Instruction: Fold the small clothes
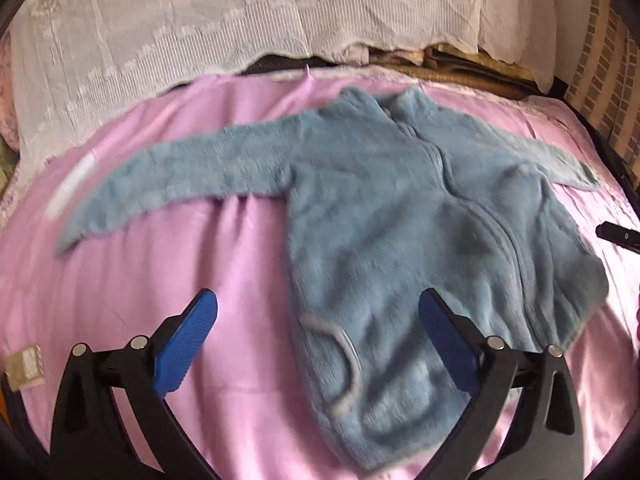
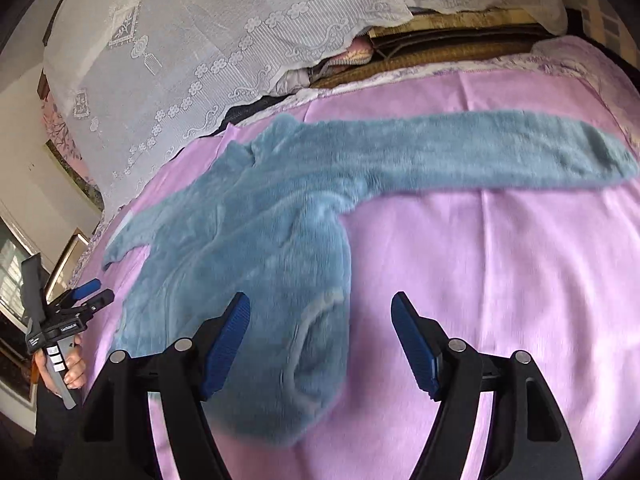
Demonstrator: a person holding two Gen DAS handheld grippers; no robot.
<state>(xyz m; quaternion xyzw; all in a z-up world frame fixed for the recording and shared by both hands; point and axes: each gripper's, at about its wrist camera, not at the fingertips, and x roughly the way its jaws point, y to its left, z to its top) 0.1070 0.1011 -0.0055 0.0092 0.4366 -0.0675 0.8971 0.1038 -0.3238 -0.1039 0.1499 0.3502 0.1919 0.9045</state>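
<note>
A fluffy blue jacket (image 1: 400, 216) lies spread flat on a pink sheet (image 1: 224, 264) covering the bed, front up, both sleeves stretched out to the sides and its collar toward a white lace cloth (image 1: 200, 20) at the far end. The left gripper (image 1: 318, 334) hangs released above the hem, its blue pads wide apart and grasping nothing. The right gripper (image 2: 320, 338) is likewise spread and empty over the jacket's lower edge.

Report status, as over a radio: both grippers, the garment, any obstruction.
Left gripper open, empty. Right gripper open, empty. Blue fleece jacket flat on the pink bedspread, sleeves spread, unfolded. Nothing in the way.
</note>
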